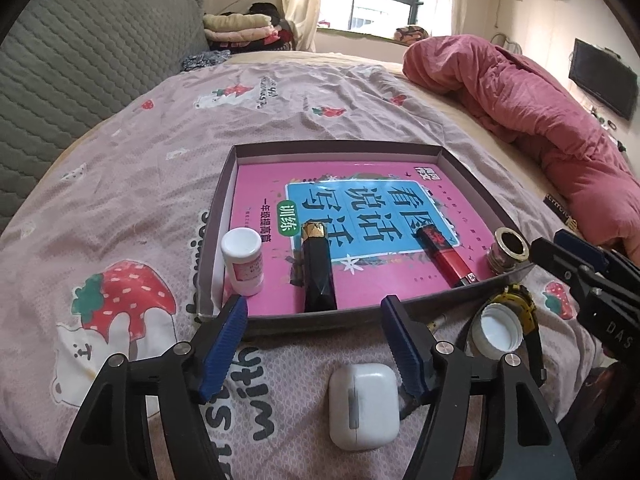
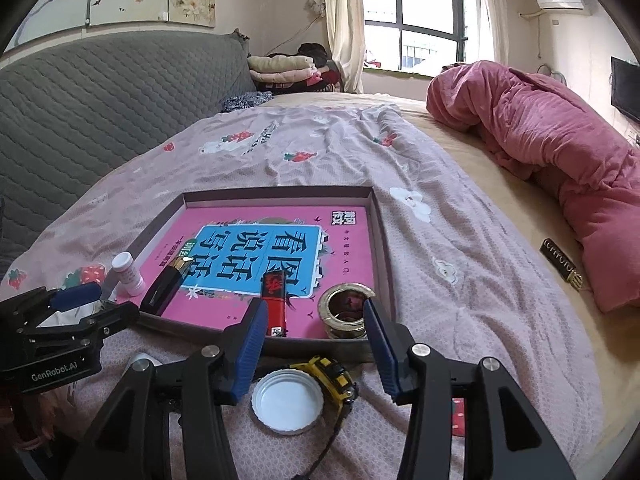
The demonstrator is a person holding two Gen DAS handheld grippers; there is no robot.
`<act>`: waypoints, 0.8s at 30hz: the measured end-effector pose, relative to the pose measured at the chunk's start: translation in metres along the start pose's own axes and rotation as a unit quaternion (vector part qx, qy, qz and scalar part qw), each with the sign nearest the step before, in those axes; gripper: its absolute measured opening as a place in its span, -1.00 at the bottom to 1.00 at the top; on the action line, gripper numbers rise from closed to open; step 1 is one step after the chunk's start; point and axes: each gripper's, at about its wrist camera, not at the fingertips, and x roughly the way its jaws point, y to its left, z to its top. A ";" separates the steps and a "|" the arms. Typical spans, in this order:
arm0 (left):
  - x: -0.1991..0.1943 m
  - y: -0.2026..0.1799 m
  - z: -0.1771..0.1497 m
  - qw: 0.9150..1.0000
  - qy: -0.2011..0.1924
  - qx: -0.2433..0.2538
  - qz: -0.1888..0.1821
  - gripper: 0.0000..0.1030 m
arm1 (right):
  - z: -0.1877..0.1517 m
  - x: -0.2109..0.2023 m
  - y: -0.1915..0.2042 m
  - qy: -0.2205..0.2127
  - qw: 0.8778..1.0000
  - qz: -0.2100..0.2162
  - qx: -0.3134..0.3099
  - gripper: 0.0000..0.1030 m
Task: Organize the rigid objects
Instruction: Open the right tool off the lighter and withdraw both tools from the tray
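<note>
A shallow grey box point(image 1: 218, 208) point(image 2: 382, 240) lined with a pink book lies on the bed. In it stand a white bottle point(image 1: 243, 261) point(image 2: 128, 269), a black-and-gold lipstick point(image 1: 317, 268) point(image 2: 166, 286), a red lip gloss point(image 1: 444, 256) point(image 2: 275, 300) and a brass ring fitting point(image 1: 508, 252) point(image 2: 346, 312). In front of the box lie a white earbud case point(image 1: 363, 404), a white cap point(image 1: 497, 332) point(image 2: 287, 402) and a black-and-yellow watch point(image 1: 520, 308) point(image 2: 336, 376). My left gripper point(image 1: 314, 340) is open above the earbud case. My right gripper point(image 2: 316, 344) is open above the cap and watch.
A rolled pink duvet point(image 1: 520, 92) point(image 2: 560, 152) lies along the right of the bed. A small black-and-gold item point(image 2: 560, 264) lies beside it. A grey quilted headboard point(image 1: 80, 80) is on the left. Folded clothes point(image 2: 288, 68) are stacked at the far end.
</note>
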 end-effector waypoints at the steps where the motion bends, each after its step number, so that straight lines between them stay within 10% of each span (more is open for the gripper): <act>1: -0.001 0.000 0.000 1.000 0.000 0.000 0.001 0.37 | 0.000 -0.001 -0.002 -0.001 1.000 -0.001 0.002 -0.04; 24: -0.018 0.006 -0.013 1.000 0.009 0.003 0.014 0.37 | -0.009 -0.023 -0.020 -0.006 1.000 -0.017 0.015 -0.03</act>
